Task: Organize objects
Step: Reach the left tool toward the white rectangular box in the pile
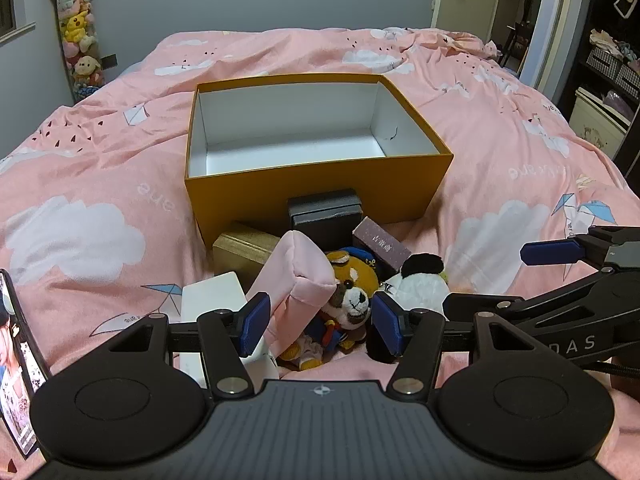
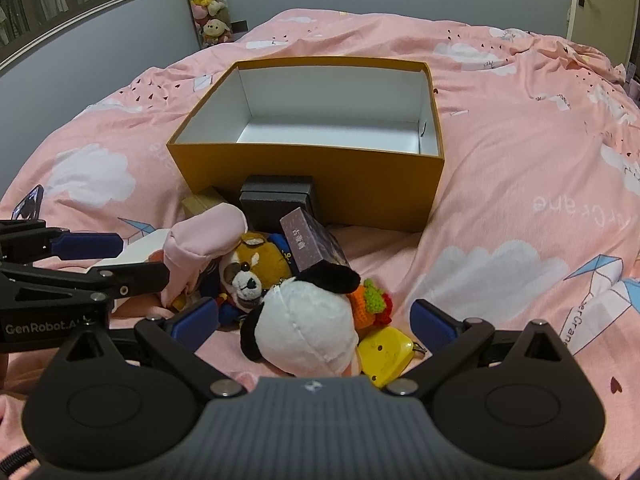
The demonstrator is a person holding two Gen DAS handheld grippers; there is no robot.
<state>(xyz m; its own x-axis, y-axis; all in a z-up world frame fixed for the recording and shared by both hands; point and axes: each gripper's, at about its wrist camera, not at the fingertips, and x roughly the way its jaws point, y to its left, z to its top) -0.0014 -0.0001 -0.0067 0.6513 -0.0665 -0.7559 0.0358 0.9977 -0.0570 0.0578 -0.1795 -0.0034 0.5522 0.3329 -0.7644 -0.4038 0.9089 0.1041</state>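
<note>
Right tool [image 2: 314, 322]: jaws spread wide, empty, straddling panda plush [image 2: 304, 332].
Left tool [image 1: 318, 322]: parted, clutching nothing, framing pink pouch [image 1: 296, 284].
Handling: both likely soft, light; pinch mid-body.
Beyond: orange box [image 1: 316, 188], empty, on bed [image 1: 520, 152].

Left gripper [image 1: 318, 322] half open, low center; right gripper [image 2: 314, 322] fully open, low center, both angled down.
</note>
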